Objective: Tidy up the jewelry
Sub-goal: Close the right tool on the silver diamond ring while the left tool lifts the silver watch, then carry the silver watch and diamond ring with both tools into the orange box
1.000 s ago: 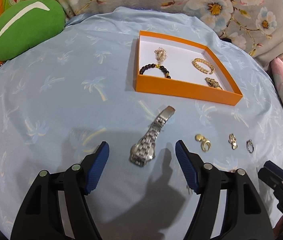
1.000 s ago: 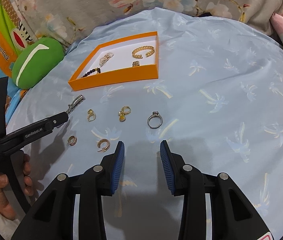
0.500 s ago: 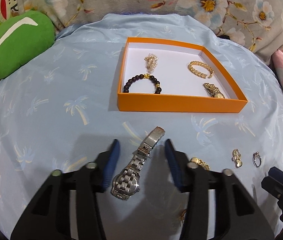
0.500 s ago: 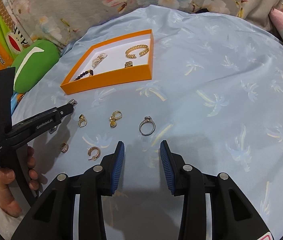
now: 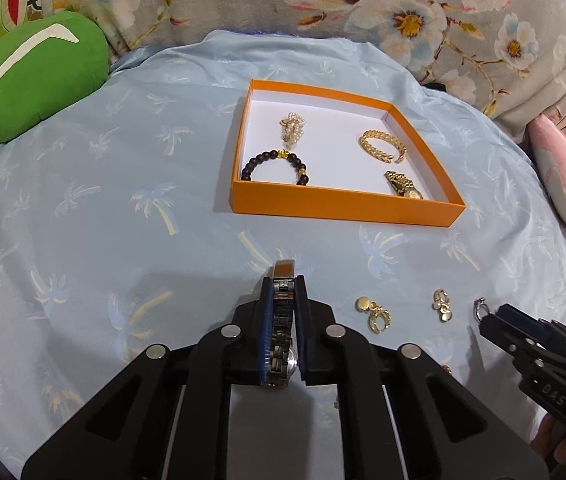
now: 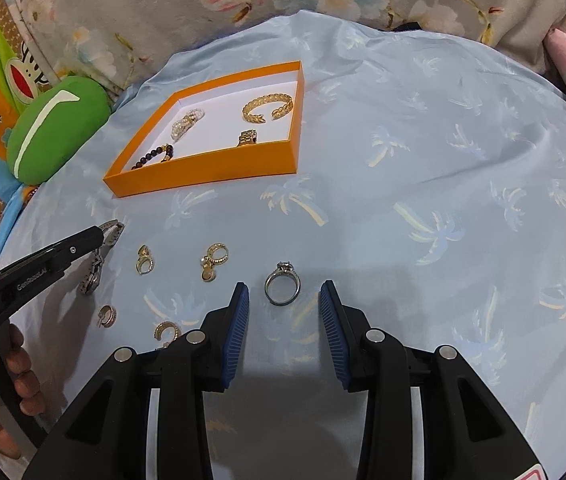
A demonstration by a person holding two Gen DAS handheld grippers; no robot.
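Silver links are pinched tight in the left gripper [image 5: 283, 292]: its blue pads are closed on the band of the steel wristwatch [image 5: 281, 336], clasp end poking out toward the orange box [image 5: 343, 202], watch face tucked back between the fingers. From the right wrist view the watch hangs by its band over the pale blue palm-print cloth [image 6: 423, 168], on the near-left side of the box.

Off to the far left of the box sits a green plush cushion [image 5: 31, 84]. Inside the box, left to right: a dark bead bracelet [image 5: 275, 166] at the near wall, a pearl piece [image 5: 293, 129] just behind it, a gold cuff bangle [image 5: 382, 145] toward the right wall, and a gold watch [image 5: 403, 185] in the near right corner.

On the cloth, nearer than the box, four gold earrings lie loose: one hoop [image 6: 107, 316] and another [image 6: 167, 330] closest in, then a clip earring [image 6: 145, 259] and a drop earring [image 6: 214, 260] beyond them.

Right of those, the right gripper [image 6: 285, 308] stands wide open, holding nothing, its fingers either side of a silver stone-set ring [image 6: 282, 282] that lies flat on the cloth, touching neither pad.
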